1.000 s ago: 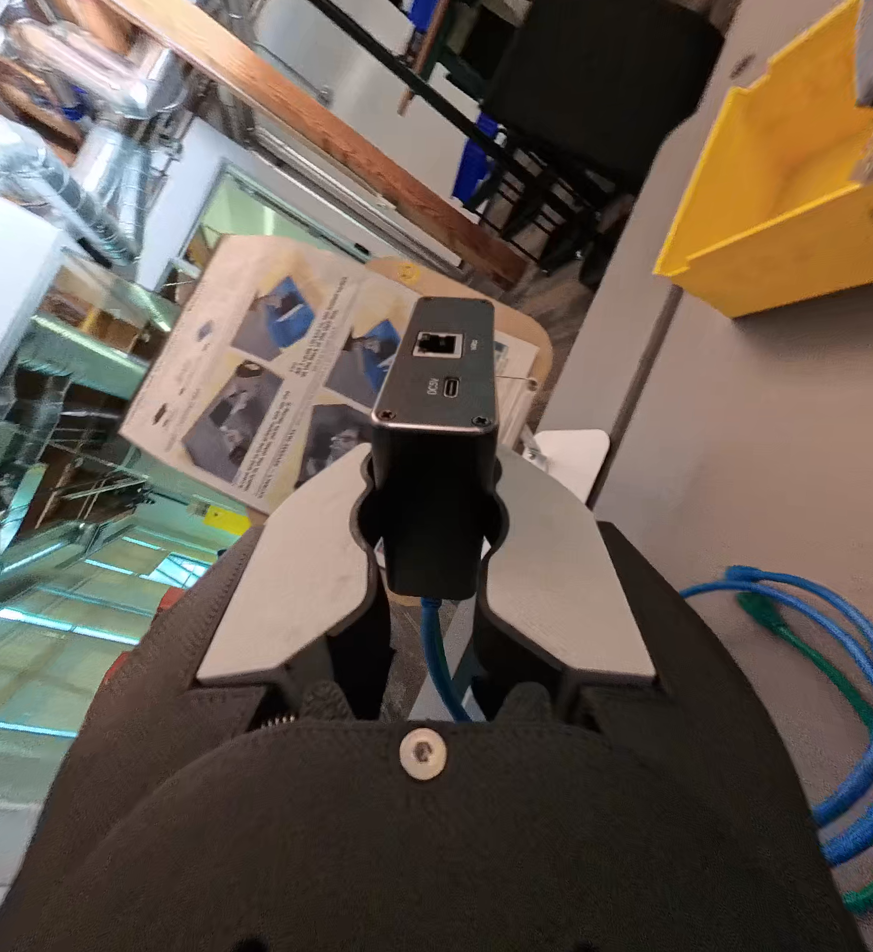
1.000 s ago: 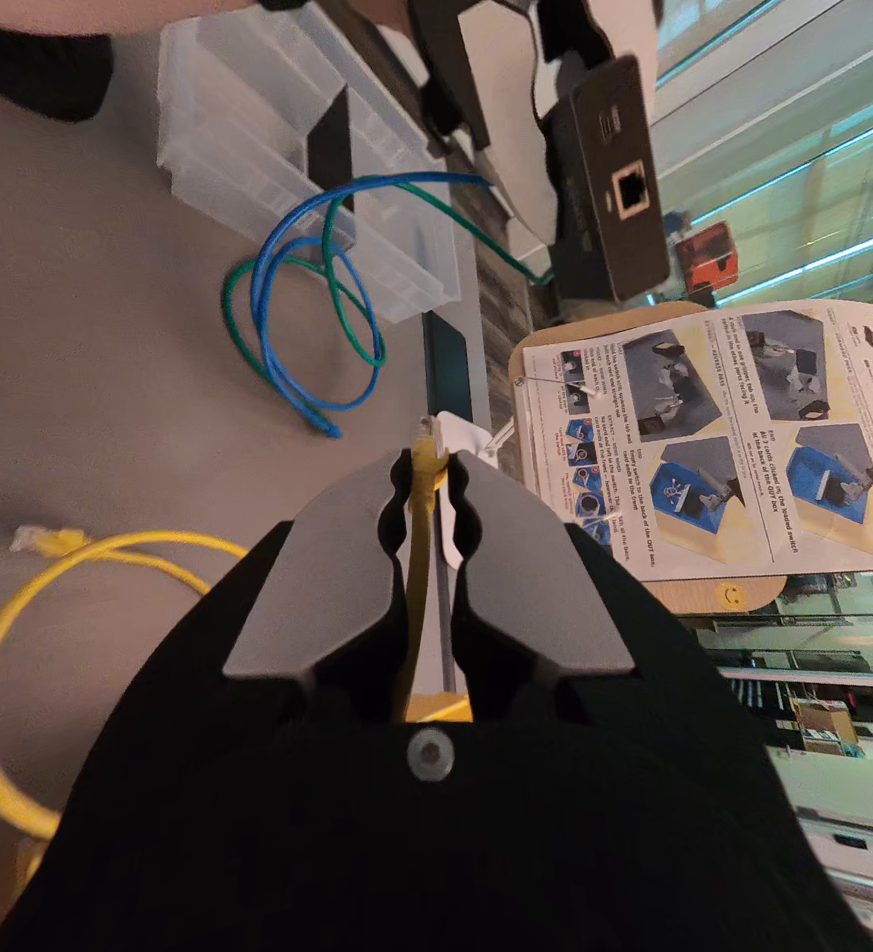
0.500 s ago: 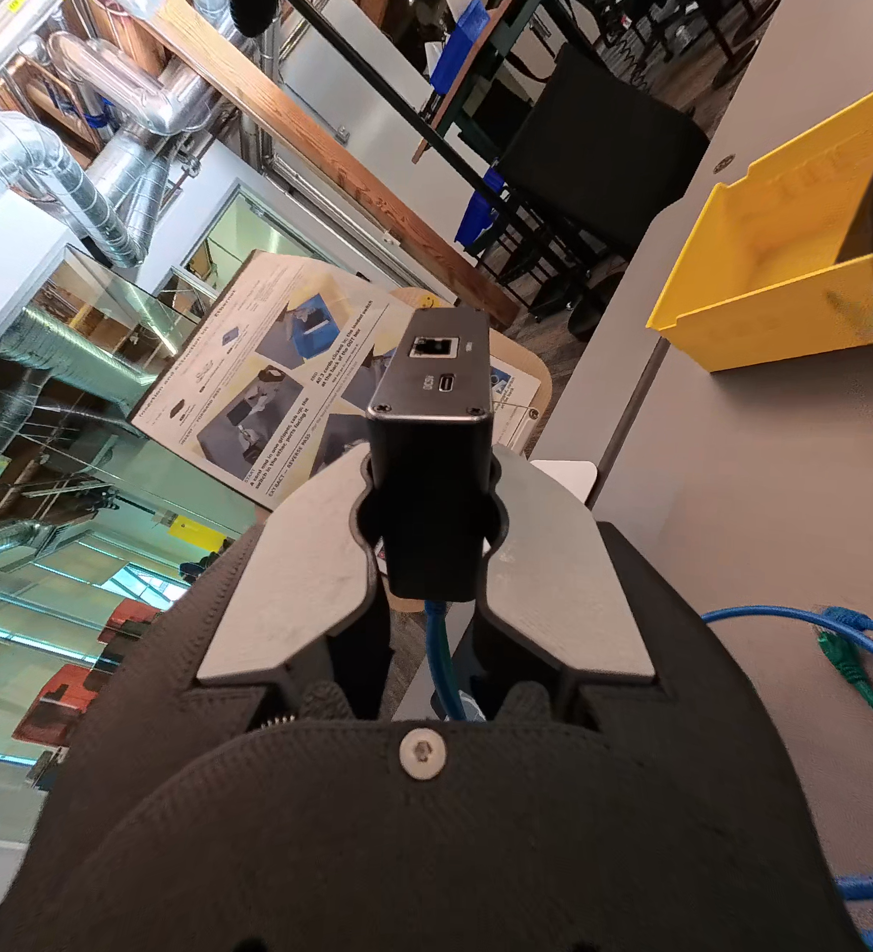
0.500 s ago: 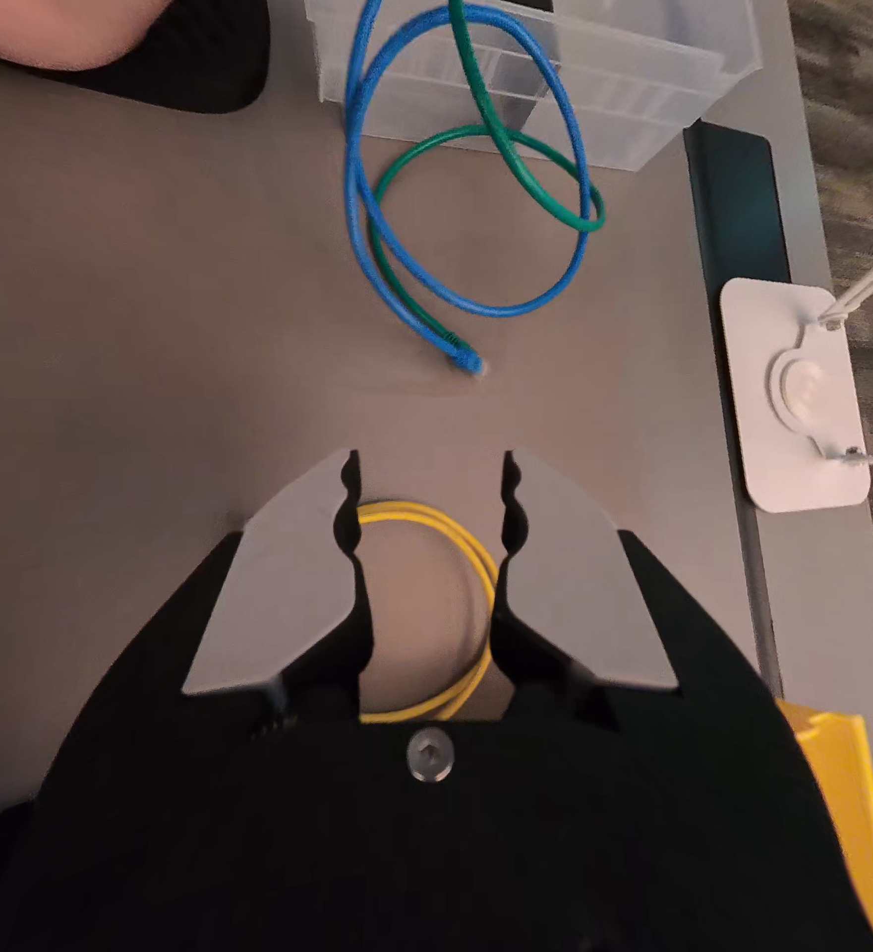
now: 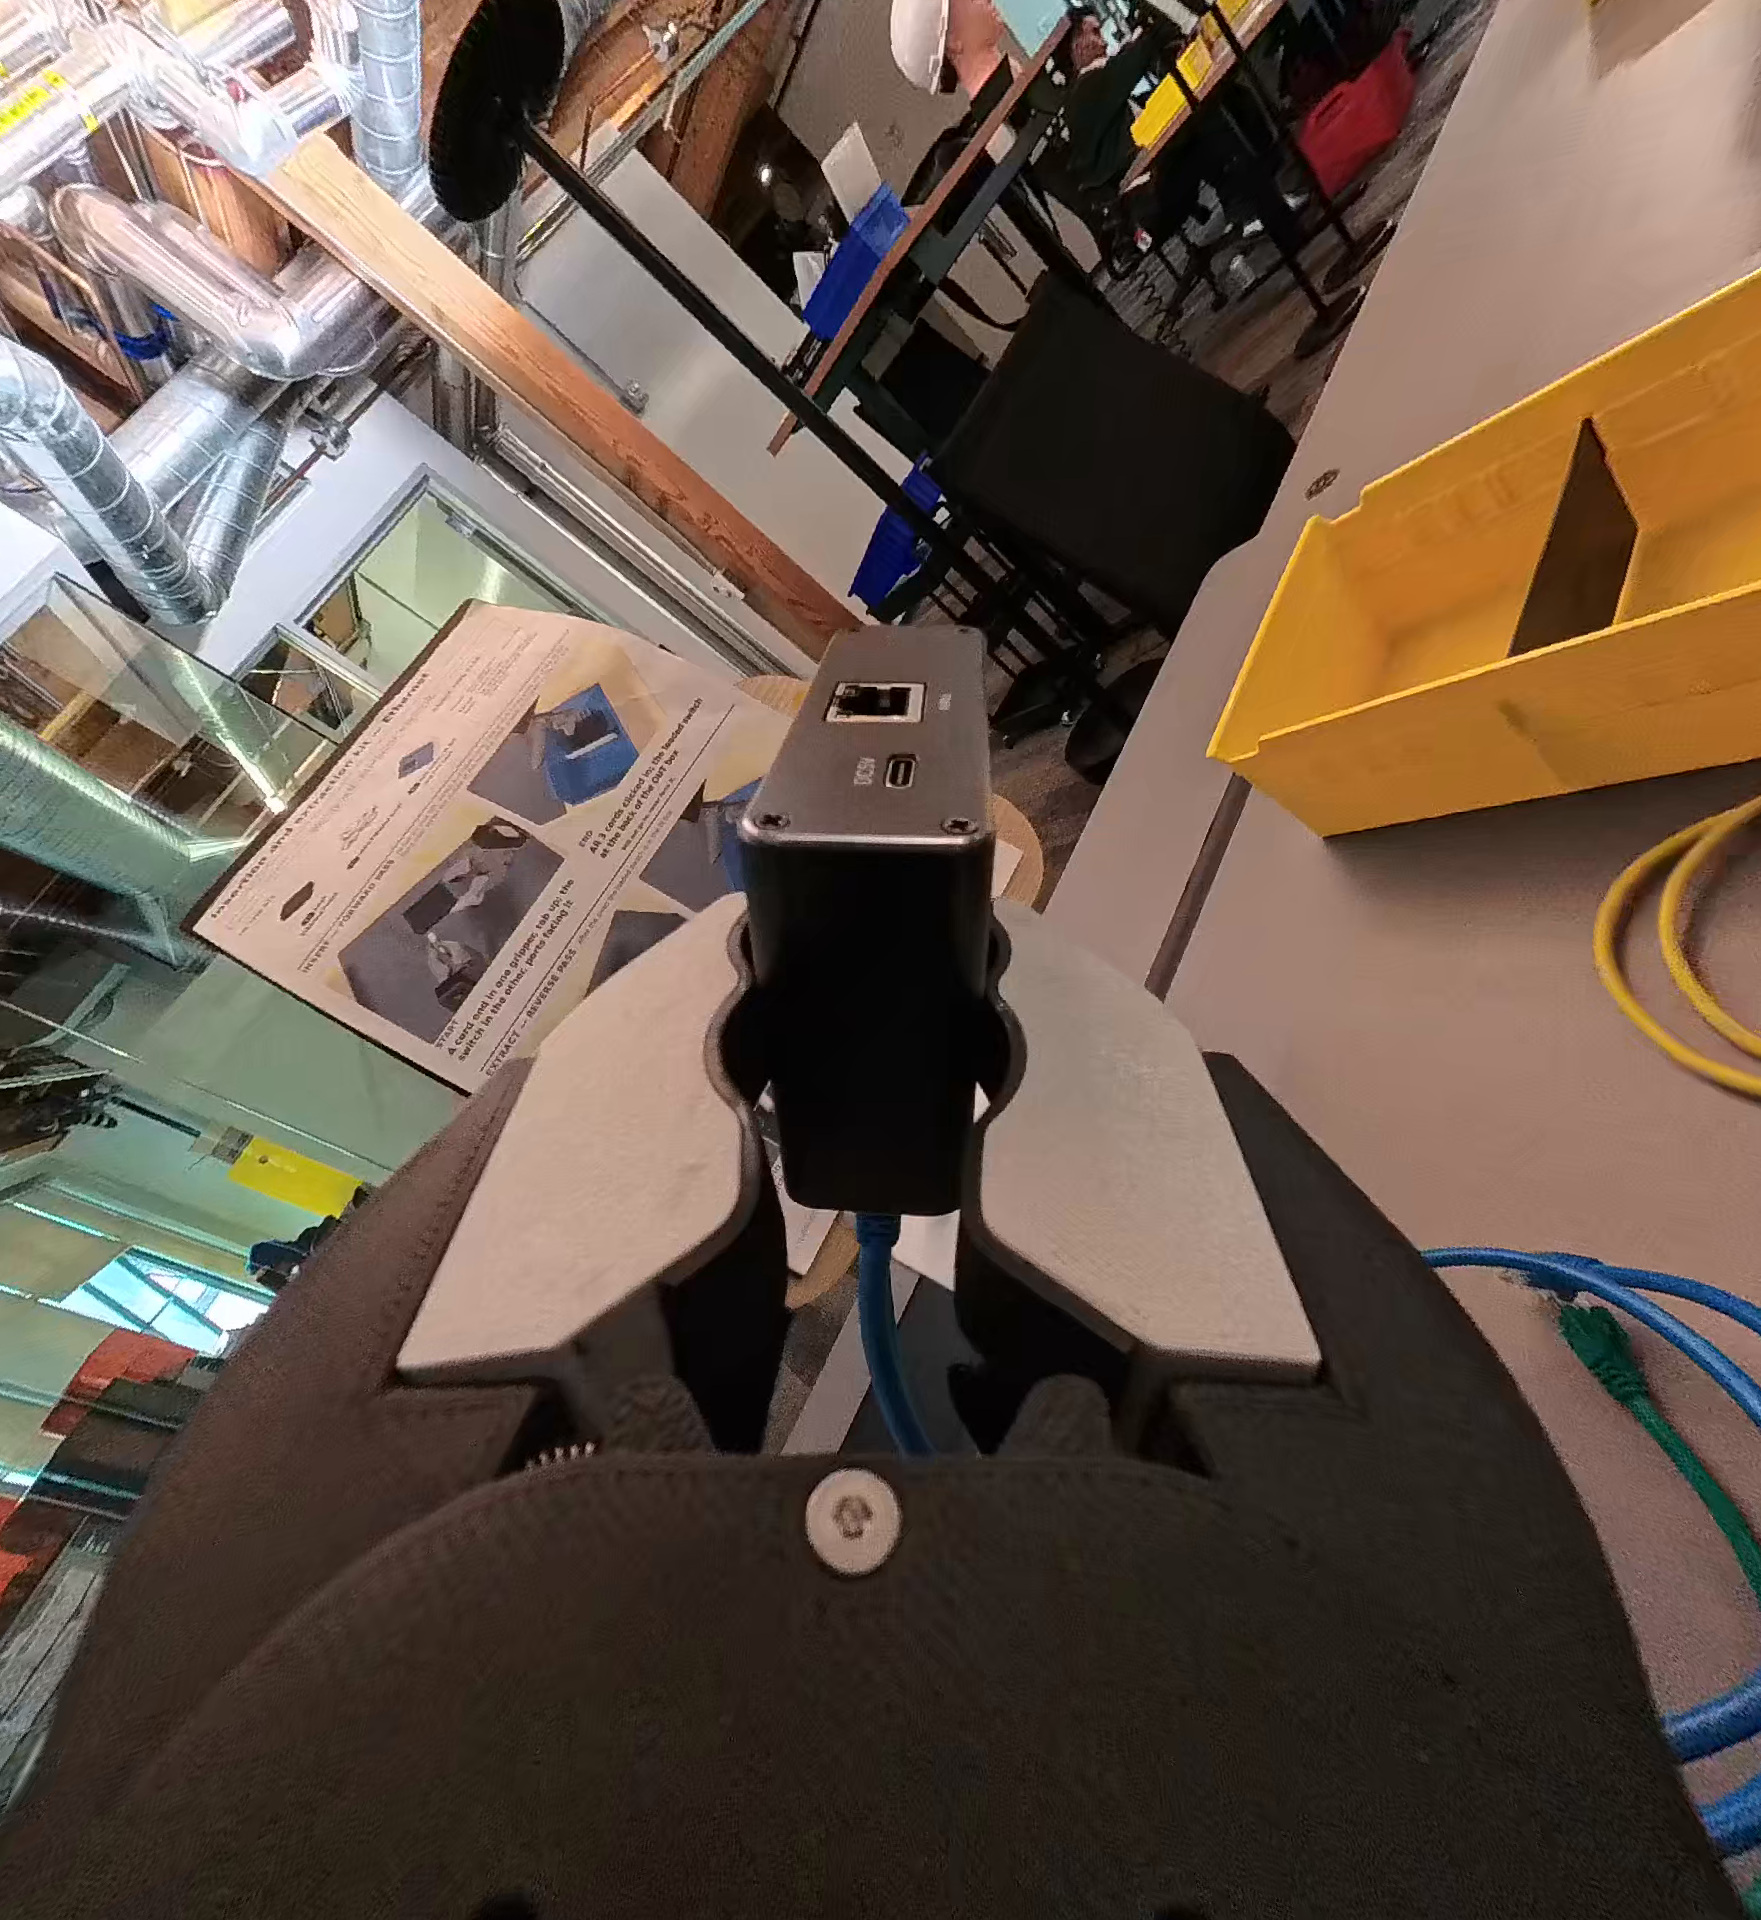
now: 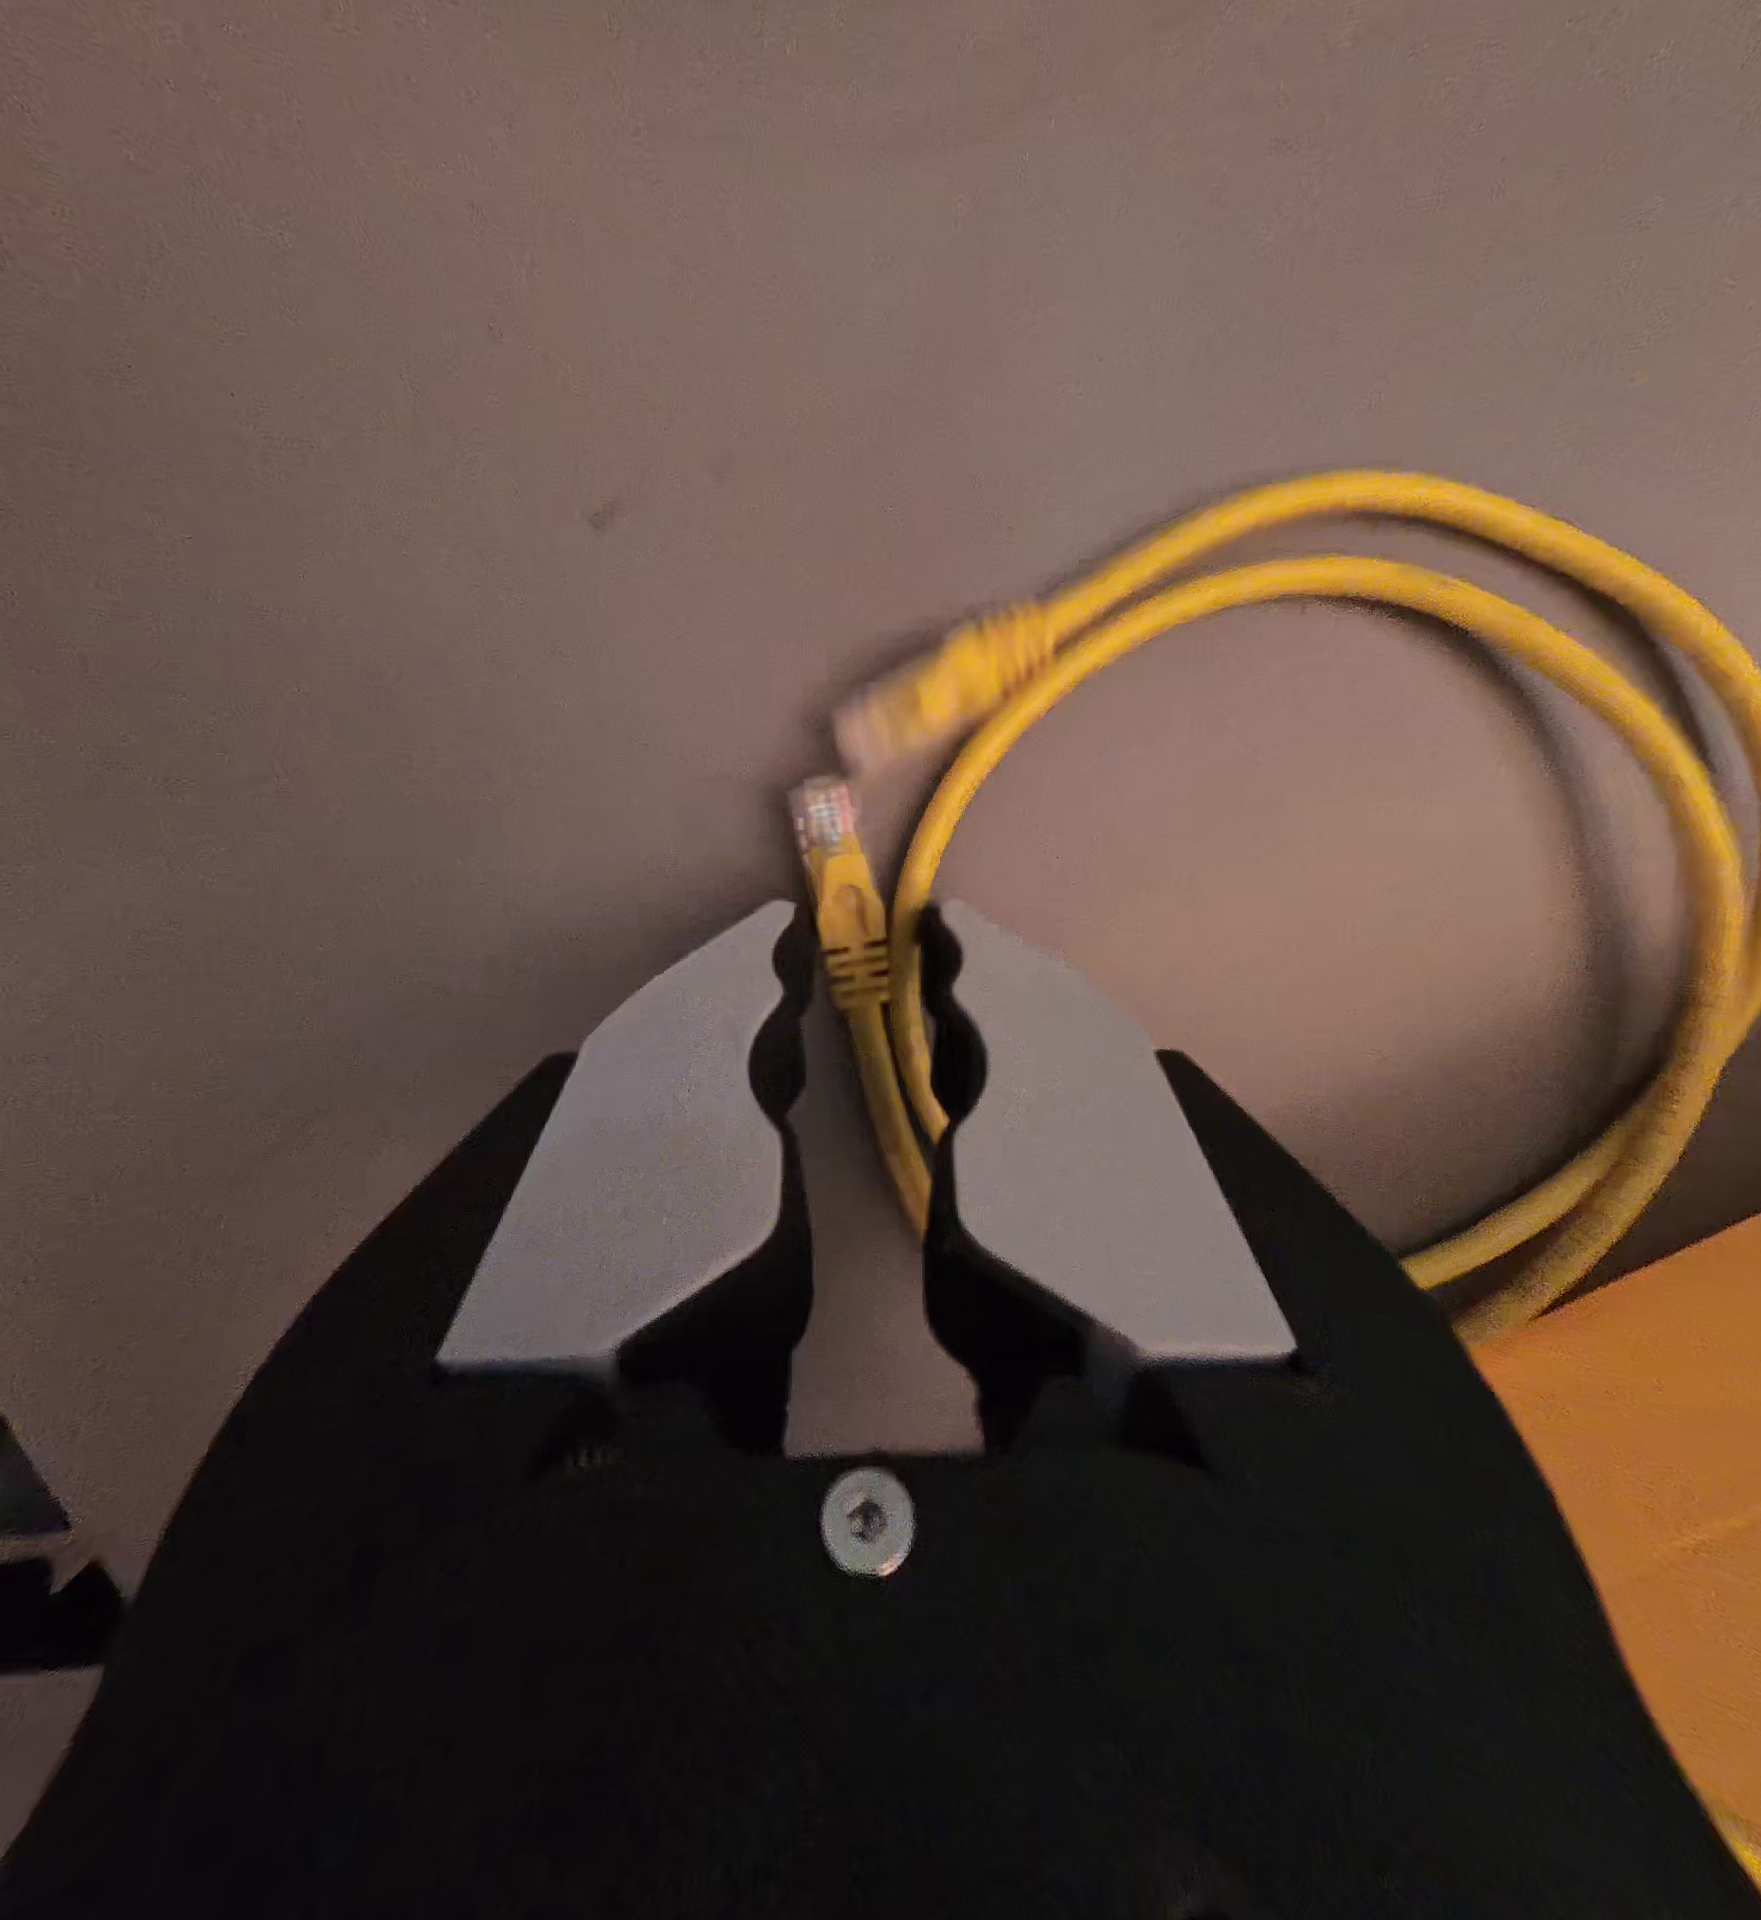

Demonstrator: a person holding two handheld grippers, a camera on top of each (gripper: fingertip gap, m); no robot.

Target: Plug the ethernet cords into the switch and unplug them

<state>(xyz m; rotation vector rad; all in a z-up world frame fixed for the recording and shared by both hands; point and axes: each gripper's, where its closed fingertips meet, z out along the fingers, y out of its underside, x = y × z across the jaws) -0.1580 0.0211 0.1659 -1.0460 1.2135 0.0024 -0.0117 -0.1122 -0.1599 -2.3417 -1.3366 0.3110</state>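
while our left gripper (image 5: 868, 940) clamps both jaws against the sides of the black switch (image 5: 871, 935), the box stands upright at the centre of the left wrist frame, its end face with one empty ethernet port and a small slot turned to the camera. a blue ethernet cord (image 5: 886, 1340) runs from the switch's underside down between the fingers. to the lower right, blue loops and a green ethernet cord (image 5: 1686, 1455) lie on the grey table (image 5: 1427, 987); a yellow bin (image 5: 1478, 665) sits at the upper right, and an instruction sheet (image 5: 502, 821) stands at the middle left.

in the right wrist frame, our right gripper (image 6: 860, 925) has its jaws parted with a narrow gap, and we see the boot of the yellow ethernet cord (image 6: 1478, 582) lying in that gap; whether the pads touch it we cannot tell. the cord coils to the right of the frame, its second plug just above the first.
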